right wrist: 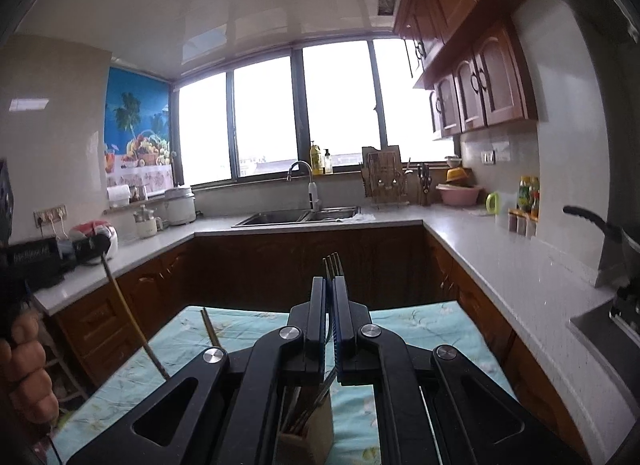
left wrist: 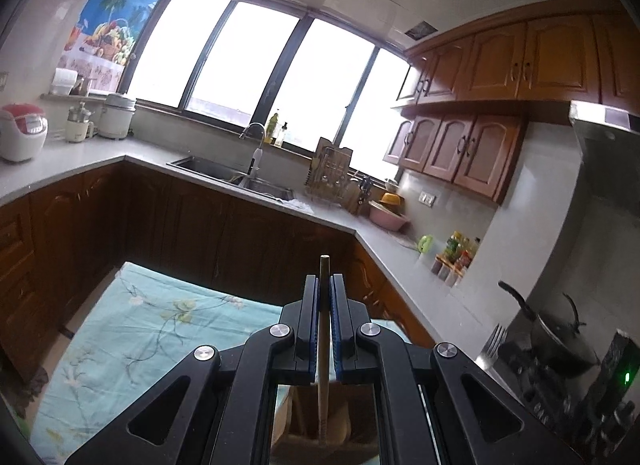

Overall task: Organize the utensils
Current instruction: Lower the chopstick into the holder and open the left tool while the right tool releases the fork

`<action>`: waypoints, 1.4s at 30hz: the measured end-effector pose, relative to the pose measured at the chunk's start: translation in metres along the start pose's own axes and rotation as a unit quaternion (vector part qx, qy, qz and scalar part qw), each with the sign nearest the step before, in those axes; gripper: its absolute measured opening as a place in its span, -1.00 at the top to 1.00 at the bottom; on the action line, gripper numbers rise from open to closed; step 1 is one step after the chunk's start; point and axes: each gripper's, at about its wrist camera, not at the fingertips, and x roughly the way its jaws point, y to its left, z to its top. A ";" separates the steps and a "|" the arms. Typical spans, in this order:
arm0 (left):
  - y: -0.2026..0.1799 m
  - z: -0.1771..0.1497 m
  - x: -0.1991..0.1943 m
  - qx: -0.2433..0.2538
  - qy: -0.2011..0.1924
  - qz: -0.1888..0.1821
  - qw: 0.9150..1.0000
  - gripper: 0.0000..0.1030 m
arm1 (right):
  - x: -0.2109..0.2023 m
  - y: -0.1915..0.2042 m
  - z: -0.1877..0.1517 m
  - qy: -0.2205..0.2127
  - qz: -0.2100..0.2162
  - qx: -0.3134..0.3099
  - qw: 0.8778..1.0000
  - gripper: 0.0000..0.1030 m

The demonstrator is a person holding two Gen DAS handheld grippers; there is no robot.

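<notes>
The left gripper (left wrist: 324, 285) squeezed one chopstick (left wrist: 324, 265); the right gripper (right wrist: 329, 289) squeezed one fork (right wrist: 333, 261), over a flowery tablecloth (right wrist: 412, 325) in a kitchen.

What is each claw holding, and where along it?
Left claw pinches a wooden stick just below its end. Right claw pinches a fork just below its tines.

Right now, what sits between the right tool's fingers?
A metal fork, tines poking past the right gripper's fingers, shown in the right wrist view.
</notes>
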 end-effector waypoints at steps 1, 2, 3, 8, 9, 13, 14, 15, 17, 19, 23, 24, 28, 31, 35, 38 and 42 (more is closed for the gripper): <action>0.001 -0.005 0.004 -0.001 -0.001 0.005 1.000 0.92 | 0.004 0.003 -0.002 0.001 -0.001 -0.006 1.000 0.95; 0.002 -0.009 0.011 -0.002 0.000 0.009 1.000 0.92 | 0.005 0.004 -0.004 0.001 -0.001 -0.009 1.000 0.95; 0.004 -0.014 0.021 -0.004 0.003 0.013 1.000 0.92 | 0.008 0.005 -0.006 0.003 -0.003 -0.013 1.000 0.95; 0.007 -0.038 0.052 -0.002 0.016 0.027 1.000 0.92 | 0.021 0.008 -0.021 0.015 -0.006 -0.024 1.000 0.95; 0.007 -0.041 0.057 0.000 0.020 0.030 0.999 0.92 | 0.024 0.008 -0.023 0.018 -0.007 -0.026 0.999 0.95; 0.005 -0.052 0.080 0.008 0.038 0.038 0.999 0.92 | 0.036 0.007 -0.035 0.034 -0.008 -0.027 0.999 0.95; 0.005 -0.055 0.086 0.010 0.044 0.039 0.998 0.92 | 0.038 0.007 -0.038 0.037 -0.007 -0.027 0.999 0.95; 0.004 -0.058 0.091 0.012 0.050 0.039 0.998 0.92 | 0.040 0.006 -0.040 0.041 -0.006 -0.027 0.999 0.95; 0.005 -0.060 0.095 0.015 0.060 0.038 0.997 0.92 | 0.045 0.006 -0.047 0.050 -0.002 -0.026 0.998 0.95; 0.004 -0.060 0.101 0.019 0.069 0.037 0.997 0.92 | 0.048 0.009 -0.053 0.058 0.000 -0.029 0.998 0.95; 0.001 -0.059 0.107 0.036 0.081 0.038 0.995 0.91 | 0.054 0.011 -0.063 0.074 0.006 -0.032 0.997 0.95; 0.000 -0.060 0.111 0.040 0.088 0.038 0.995 0.91 | 0.055 0.012 -0.066 0.080 0.008 -0.033 0.996 0.95; -0.002 -0.055 0.108 0.050 0.089 0.046 0.994 0.88 | 0.059 0.012 -0.073 0.093 0.013 -0.034 0.995 0.95; 0.000 -0.052 0.108 0.047 0.093 0.043 0.994 0.87 | 0.059 0.009 -0.072 0.097 0.016 -0.026 0.995 0.95; 0.001 -0.051 0.108 0.048 0.095 0.045 0.993 0.87 | 0.061 0.007 -0.072 0.100 0.018 -0.018 0.995 0.94; 0.001 -0.053 0.108 0.052 0.098 0.047 0.993 0.87 | 0.061 0.004 -0.071 0.102 0.020 -0.010 0.994 0.94; -0.001 -0.055 0.109 0.051 0.100 0.046 0.993 0.86 | 0.062 0.004 -0.070 0.104 0.019 -0.009 0.994 0.93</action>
